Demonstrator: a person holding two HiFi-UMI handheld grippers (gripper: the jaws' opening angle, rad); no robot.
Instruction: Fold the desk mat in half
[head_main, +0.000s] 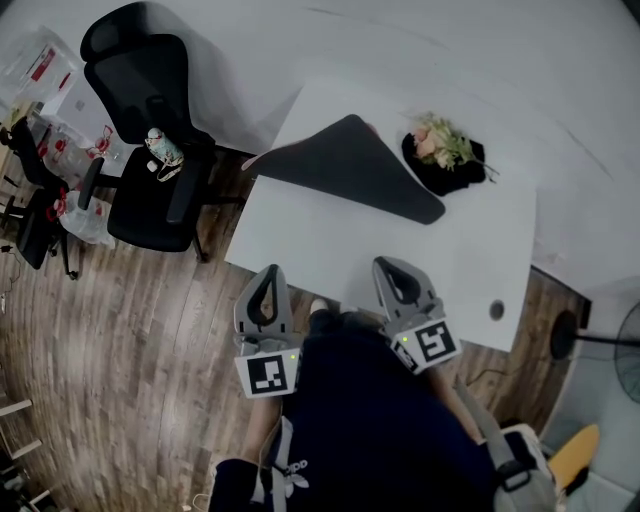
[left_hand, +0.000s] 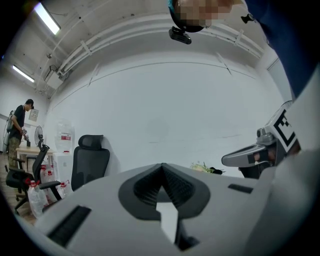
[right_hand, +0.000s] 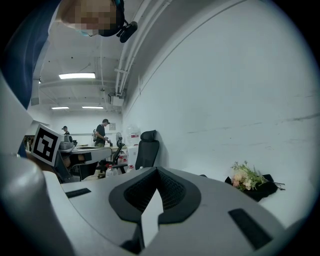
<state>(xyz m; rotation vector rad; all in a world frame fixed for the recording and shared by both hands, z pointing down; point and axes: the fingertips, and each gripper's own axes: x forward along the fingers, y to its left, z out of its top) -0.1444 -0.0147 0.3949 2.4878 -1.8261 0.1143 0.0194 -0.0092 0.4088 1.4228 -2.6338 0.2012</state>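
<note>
L tongs (head_main: 268, 272), R tongs (head_main: 386, 264) shut, empty.

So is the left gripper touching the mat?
Apart. The head view shows the left gripper at the table's near edge, with bare white table between it and the mat.

The desk mat (head_main: 350, 165) is dark grey with round corners. It lies flat on the far side of the white table (head_main: 330, 245), slanting from the left edge toward the middle. A thin pink edge peeks out at its left end. The flowers (head_main: 440, 140) are just beside it
</note>
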